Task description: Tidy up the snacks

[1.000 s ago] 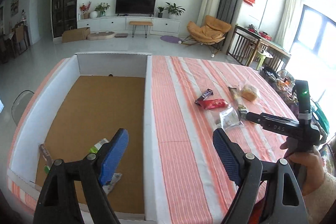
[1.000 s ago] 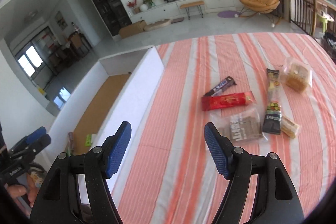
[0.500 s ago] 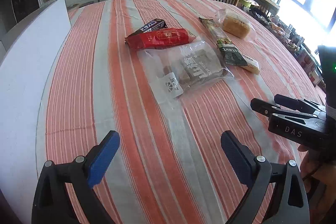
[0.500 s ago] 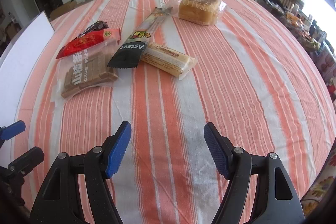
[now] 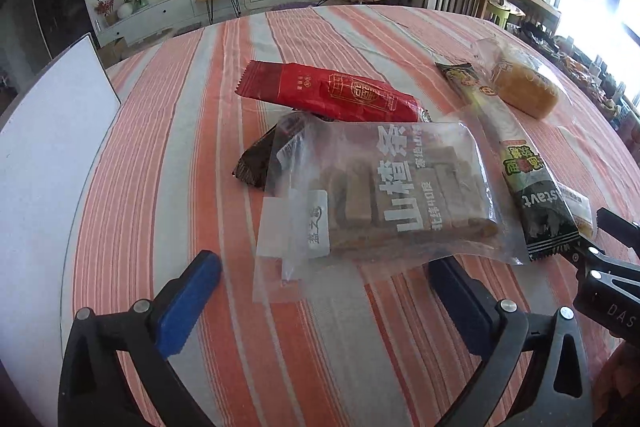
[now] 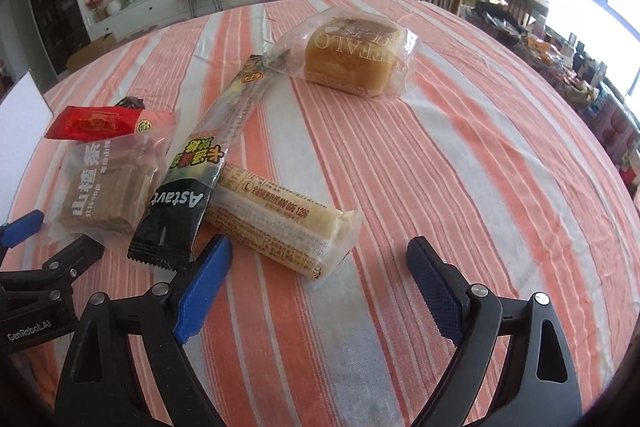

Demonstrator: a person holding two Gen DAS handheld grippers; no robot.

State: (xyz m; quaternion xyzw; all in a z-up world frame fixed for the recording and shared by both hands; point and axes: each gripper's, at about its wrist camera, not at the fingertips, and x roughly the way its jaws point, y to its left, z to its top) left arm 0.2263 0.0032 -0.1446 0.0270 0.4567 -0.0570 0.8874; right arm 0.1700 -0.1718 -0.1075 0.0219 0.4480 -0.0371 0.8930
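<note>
Lying on the striped surface [image 5: 168, 131], a cluster of wrapped snacks is seen ahead of both hand-held grippers. The left hand-held gripper [image 5: 324, 291] is held with its jaws apart and opening; the near edge of a clear bag of brown bars [image 5: 384, 195] lies between the blue fingertips [image 5: 192, 291], but no pad is seen pressing on it. A red packet [image 5: 332, 95] lies beyond that bag and touches it, and a dark wrapper [image 5: 256, 163] is partly covered by the bag's left corner. A long black-and-green stick pack [image 5: 520, 183] is set just to the right of the bag, and a bagged bread loaf [image 5: 524, 87] lies beyond it.

The right hand-held gripper [image 6: 316, 275] is likewise held with its jaws apart and opening, nothing being clamped. A pale yellow bar in clear wrap [image 6: 280, 223] lies just ahead of its fingertips, angled toward the gap, its near end close to the left fingertip. The stick pack overlaps the far end of that bar, with its black end lying just left of the left fingertip. A white panel [image 5: 48, 131] stands at the left edge of the surface.
</note>
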